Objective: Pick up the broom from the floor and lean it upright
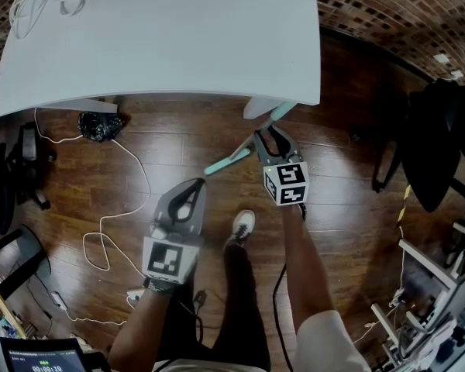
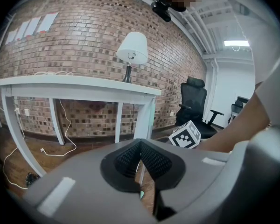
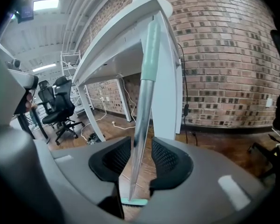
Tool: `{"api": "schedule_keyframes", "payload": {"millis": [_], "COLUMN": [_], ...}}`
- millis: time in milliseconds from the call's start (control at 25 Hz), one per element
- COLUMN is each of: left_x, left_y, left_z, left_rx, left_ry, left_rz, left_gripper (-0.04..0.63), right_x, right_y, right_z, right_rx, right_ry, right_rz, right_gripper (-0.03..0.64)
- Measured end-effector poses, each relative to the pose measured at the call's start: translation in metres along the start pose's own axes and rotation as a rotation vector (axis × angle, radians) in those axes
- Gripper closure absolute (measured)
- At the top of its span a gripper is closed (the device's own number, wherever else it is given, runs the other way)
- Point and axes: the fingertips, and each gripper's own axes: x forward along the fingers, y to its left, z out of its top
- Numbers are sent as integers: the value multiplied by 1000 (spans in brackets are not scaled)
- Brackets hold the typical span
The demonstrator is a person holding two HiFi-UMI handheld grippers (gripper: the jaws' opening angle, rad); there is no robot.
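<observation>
Some of the broom [image 1: 231, 160] hides behind the right gripper [image 1: 269, 132].

No legible words or brand names anywhere you're looking. Only markings:
- Right cube [image 1: 287, 183] on your right gripper [image 1: 268, 134], just off the table's [image 1: 163, 37] front edge: black-and-white square marker patterns. It shows in the left gripper view too.
- Left cube [image 1: 170, 259] on your left gripper [image 1: 192, 188], farther from the table: same kind of pattern.
- Screen [image 1: 43, 356], well away from the table, toward you: a text line plus timer-style digits, too small to read.
- Sheets [image 2: 32, 26] on the brick wall [image 2: 84, 41] above the table: print not resolvable.
- Black-yellow striped strip [image 1: 405, 200], right of the table: no lettering.
</observation>
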Motion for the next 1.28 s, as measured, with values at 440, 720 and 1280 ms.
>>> {"api": "schedule_keyframes", "payload": {"millis": [440,720,1280], "left_x": [0,-2,-13], "left_y": [0,0,-18], "left_z": [2,2,27], "left_rx": [-9,-5,13], "left_ry": [-5,-10,-67], "left_rz": [2,-1,-8], "left_gripper": [595,595,595], "right_x": [-3,-22,-106], "right_y": [4,2,13], "right_z": [-3,-6,15], "right_rx": [5,-17,-49], "right_ry": [6,4,-82], "right_rz": [-1,-46,-101], "right_gripper": [453,480,604]}}
